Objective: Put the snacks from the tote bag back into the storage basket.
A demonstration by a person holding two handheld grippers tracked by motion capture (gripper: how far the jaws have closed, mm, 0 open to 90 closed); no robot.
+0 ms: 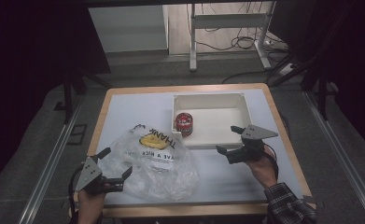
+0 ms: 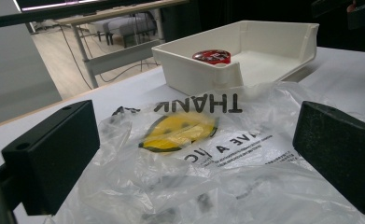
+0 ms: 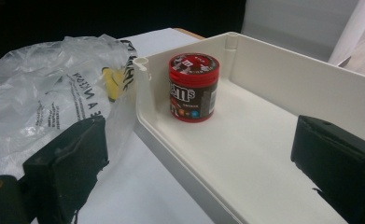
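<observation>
My right gripper (image 1: 230, 141) jaws wide over the tray (image 1: 245, 109) edge, can (image 1: 184, 123) upright inside, my left gripper (image 1: 115, 163) jaws wide, empty, at the bag (image 1: 157, 161)

one white tray (image 1: 245, 112), one red-lidded candy tub (image 1: 184, 123) inside it, one clear plastic bag (image 1: 161, 168) with one yellow smiley print (image 1: 150, 140), two handheld grippers, left gripper (image 1: 115, 168), right gripper (image 1: 229, 139), one table (image 1: 124, 112)
</observation>
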